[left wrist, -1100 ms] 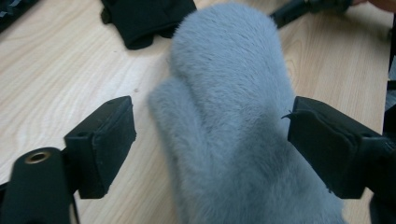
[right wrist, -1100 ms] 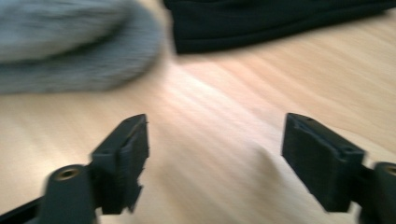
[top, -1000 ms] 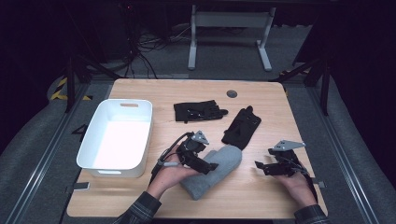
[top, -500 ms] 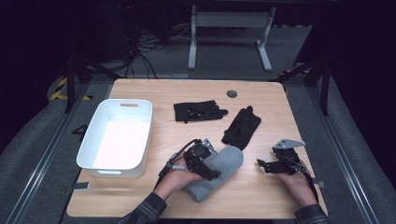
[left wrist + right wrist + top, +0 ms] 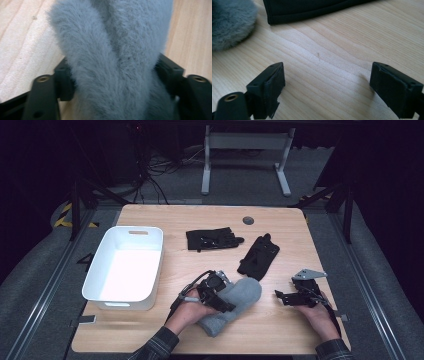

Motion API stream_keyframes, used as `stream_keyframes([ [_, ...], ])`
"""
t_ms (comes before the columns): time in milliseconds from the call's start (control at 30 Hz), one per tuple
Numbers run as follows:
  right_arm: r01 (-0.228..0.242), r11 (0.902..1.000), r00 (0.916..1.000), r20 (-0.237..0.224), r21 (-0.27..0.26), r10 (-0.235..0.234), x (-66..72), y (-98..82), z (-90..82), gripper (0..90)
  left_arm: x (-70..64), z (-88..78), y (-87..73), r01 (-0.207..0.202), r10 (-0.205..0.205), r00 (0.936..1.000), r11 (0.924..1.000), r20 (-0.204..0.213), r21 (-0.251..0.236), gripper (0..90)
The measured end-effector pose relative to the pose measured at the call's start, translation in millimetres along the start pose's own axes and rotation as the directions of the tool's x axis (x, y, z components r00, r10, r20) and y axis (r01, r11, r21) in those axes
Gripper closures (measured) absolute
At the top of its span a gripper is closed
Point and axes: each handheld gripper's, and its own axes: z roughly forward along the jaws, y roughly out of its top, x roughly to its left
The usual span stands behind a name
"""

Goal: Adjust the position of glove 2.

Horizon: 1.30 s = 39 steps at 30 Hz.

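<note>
A grey furry mitten (image 5: 239, 299) lies on the wooden table (image 5: 280, 330) near the front edge. My left gripper (image 5: 216, 296) is pushed onto the mitten's left side. In the left gripper view the mitten (image 5: 112, 50) bulges between the two jaws and touches both pads (image 5: 64, 83), and the left gripper (image 5: 113, 81) is still spread wide. My right gripper (image 5: 283, 297) rests low over bare wood to the right of the mitten. It is open (image 5: 327, 82) with nothing between its fingers. The mitten's fuzzy edge (image 5: 230, 22) shows at the upper left of the right gripper view.
A white bin (image 5: 107, 302) stands at the left of the table. Two black gloves lie flat mid-table, one (image 5: 212, 239) behind the mitten and one (image 5: 258, 256) to its right, whose cuff (image 5: 312, 8) lies ahead of the right gripper. A small dark disc (image 5: 248, 220) sits near the far edge.
My left gripper has slid toward the near edge and further onto the mitten, which now sits between its jaws. The right gripper has barely moved.
</note>
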Motion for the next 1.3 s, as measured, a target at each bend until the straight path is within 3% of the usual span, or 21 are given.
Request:
stream_keyframes([
  [267,-0.012,0.9996,0.9999,-0.005,-0.025,0.012,0.3,-2.6,3.3,6.6,1.8,-2.5,1.4,0.039,-0.041,0.9979,0.9983,0.050,0.043,55.0],
  [433,-0.013,0.9996,0.9998,-0.012,-0.023,0.013,0.0,-2.5,3.6,6.0,0.5,-3.9,3.3,0.037,-0.039,0.9982,0.9980,0.045,0.052,60.8],
  [567,-0.014,0.9996,0.9998,-0.011,-0.023,0.014,0.1,-2.6,3.5,6.0,0.0,-6.6,3.7,0.052,-0.055,0.9975,0.9976,0.046,0.045,62.9],
  [867,-0.015,0.9996,0.9998,-0.010,-0.023,0.014,0.2,-2.6,3.5,6.0,-7.8,-17.6,7.3,0.041,-0.043,0.9981,0.9986,0.045,0.032,63.6],
  [1300,-0.017,0.9996,0.9998,-0.008,-0.023,0.017,0.4,-2.6,3.5,5.9,-10.7,-53.0,13.9,0.040,-0.039,0.9984,0.9987,0.041,-0.031,63.5],
])
